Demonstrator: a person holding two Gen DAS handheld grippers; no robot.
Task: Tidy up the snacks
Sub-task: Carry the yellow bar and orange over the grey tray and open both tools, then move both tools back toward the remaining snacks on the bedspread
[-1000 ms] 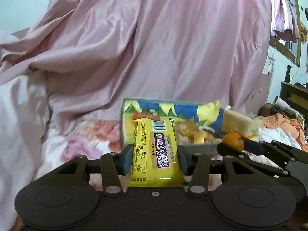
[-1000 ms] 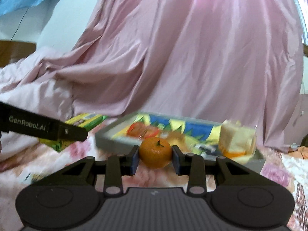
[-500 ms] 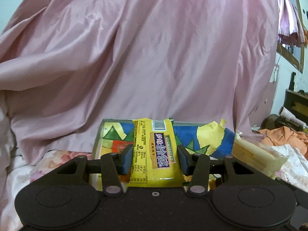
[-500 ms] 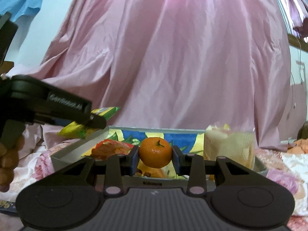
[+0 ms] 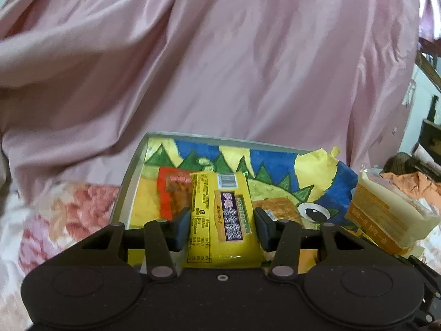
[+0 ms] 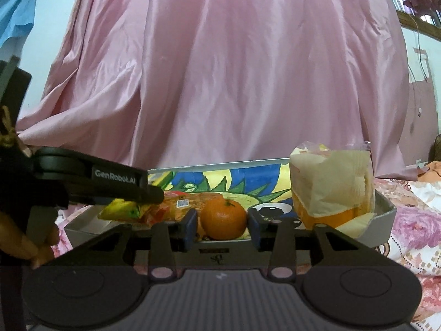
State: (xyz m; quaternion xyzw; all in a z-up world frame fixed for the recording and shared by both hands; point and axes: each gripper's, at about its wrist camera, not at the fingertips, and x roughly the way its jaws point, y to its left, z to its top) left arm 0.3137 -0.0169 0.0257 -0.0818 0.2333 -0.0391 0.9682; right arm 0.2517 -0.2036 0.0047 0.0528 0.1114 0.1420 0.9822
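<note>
Both grippers have swung in over the tray since a second ago, when the yellow packet was short of it and the orange was clamped tight. Now the right gripper has its jaws opening: there's a gap on each side of the orange, which looks to be sitting in the tray, so it's basically let go. The left gripper has the packet between its pads, held over the tray's near end; the left pad touches it, the right one seems barely off, so I'd call it gripped but not by much.

Progress-wise I'd say well along: a red pouch, a brownish pack and a wrapped sandwich already sit in the tray. Left to do: drop the yellow packet and back both hands out.

Textures: tray is a shallow grey rectangle with a bright cartoon liner, packets are glossy crinkly film, orange is round and dimpled, sandwich wrap is clear and floppy. Behind it all hangs shiny pink cloth, with a floral sheet underneath.
</note>
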